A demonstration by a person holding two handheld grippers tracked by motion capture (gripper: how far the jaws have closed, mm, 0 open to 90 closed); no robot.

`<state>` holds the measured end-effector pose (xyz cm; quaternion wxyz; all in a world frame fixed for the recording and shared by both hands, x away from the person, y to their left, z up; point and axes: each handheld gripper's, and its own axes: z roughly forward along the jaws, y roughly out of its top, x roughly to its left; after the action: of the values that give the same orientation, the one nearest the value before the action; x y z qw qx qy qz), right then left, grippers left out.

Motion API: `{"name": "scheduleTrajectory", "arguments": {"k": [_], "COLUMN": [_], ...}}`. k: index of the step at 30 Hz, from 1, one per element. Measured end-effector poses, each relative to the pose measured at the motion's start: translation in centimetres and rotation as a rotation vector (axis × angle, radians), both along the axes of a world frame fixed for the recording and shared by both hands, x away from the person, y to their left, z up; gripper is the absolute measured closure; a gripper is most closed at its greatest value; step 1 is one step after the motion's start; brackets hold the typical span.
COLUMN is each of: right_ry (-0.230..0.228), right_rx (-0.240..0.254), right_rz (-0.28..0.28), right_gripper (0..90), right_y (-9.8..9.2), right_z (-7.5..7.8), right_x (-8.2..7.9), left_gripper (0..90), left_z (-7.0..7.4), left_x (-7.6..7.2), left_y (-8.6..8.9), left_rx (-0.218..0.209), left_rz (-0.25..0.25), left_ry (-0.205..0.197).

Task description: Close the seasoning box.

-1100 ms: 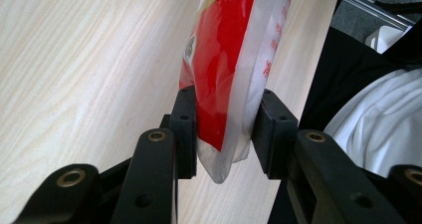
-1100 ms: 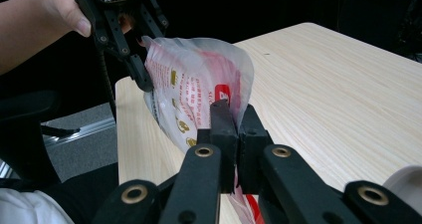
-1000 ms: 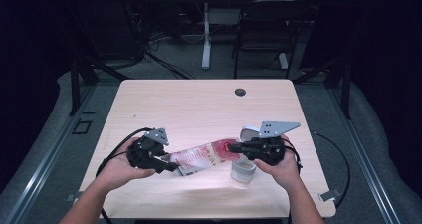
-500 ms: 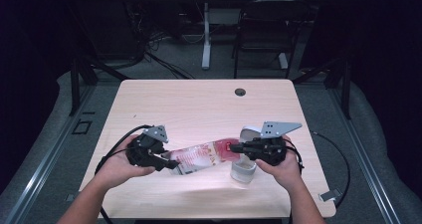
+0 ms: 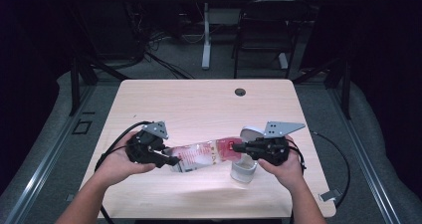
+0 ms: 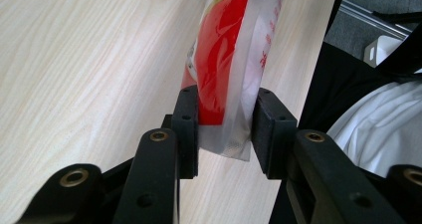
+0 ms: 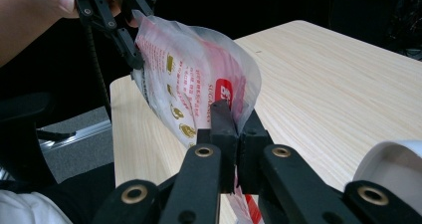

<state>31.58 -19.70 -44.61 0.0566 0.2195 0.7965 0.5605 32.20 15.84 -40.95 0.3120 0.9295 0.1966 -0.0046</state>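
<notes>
Pouch (image 5: 201, 155) clamped at both ends by left gripper (image 5: 171, 161) and right gripper (image 5: 238, 148).

Wooden table (image 5: 199, 104) with grommet hole (image 5: 240, 92); chair (image 5: 261, 32) behind.

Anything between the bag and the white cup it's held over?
Nothing visible. The bag hangs stretched between the left gripper and the right gripper, both clamped on its ends. The white cup stands open on the table, just below the right gripper's end of the bag.
</notes>
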Motion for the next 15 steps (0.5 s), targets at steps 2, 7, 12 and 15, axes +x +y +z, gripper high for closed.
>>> {"name": "scheduleTrajectory", "arguments": {"k": [2,7,12,15], "right_ry": [0.002,0.003,0.005,0.009], "right_rx": [0.002,0.006,0.011,0.014], "right_rz": [-0.005,-0.01,-0.016,-0.021], "right_gripper": [88.8,88.8,88.9,88.9], "right_y": [-0.12,-0.29,-0.39,-0.54], "right_z": [-0.02,-0.07,-0.11,-0.16], "right_x": [0.0,0.01,0.01,0.04], "left_gripper": [67.3,67.5,67.7,67.8], "left_z": [0.17,0.48,0.82,1.04], "left_x": [0.03,0.09,0.15,0.18], "left_y": [-0.01,-0.08,-0.16,-0.24], "left_rx": [-0.001,-0.011,-0.016,-0.018], "left_rz": [-0.003,-0.001,-0.002,-0.002], "left_ry": [-0.003,-0.004,-0.01,-0.013]}}
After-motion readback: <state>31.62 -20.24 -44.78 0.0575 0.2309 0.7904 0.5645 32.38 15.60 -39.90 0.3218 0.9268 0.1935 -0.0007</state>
